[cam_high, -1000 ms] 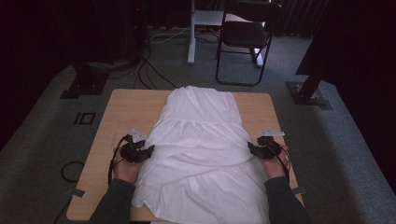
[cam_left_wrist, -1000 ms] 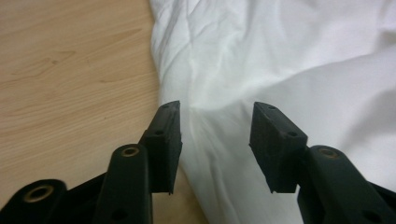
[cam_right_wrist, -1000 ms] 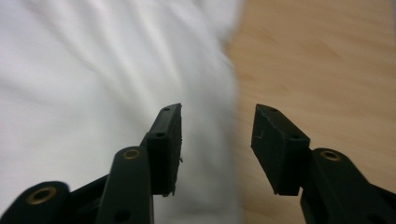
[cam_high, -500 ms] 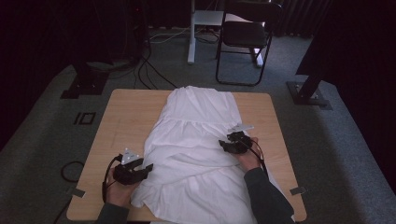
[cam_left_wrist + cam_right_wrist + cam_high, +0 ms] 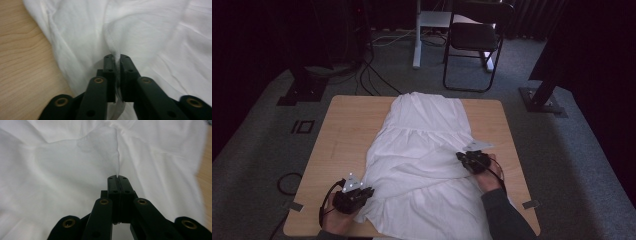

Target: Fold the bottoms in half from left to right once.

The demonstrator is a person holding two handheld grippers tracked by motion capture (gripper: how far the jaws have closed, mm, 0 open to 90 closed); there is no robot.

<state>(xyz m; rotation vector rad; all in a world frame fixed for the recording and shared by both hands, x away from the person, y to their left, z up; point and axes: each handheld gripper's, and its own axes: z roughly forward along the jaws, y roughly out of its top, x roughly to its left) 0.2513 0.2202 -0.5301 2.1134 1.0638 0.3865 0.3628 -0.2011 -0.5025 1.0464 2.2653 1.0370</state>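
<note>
A white garment [image 5: 419, 150] of thin, soft, crinkled cloth lies lengthwise down the middle of the frame on a pale wooden table [image 5: 347, 125] with visible grain. Its narrow gathered top points toward the upper edge of the tabletop, and its wide skirt spreads over the near edge at the bottom of the frame.

The left gripper [image 5: 362, 192], black and hard-edged, sits at lower left with its jaws clamped on a stitched hem fold [image 5: 113, 47] of the cloth. The right gripper [image 5: 464, 159], right of centre, has its jaws pressed tight together on a raised pinch of fabric [image 5: 117, 157].

Bare wood lies open on both sides of the garment, wider on the left. A dark folding chair [image 5: 474, 40] stands beyond the table on grey carpet [image 5: 257, 150].
</note>
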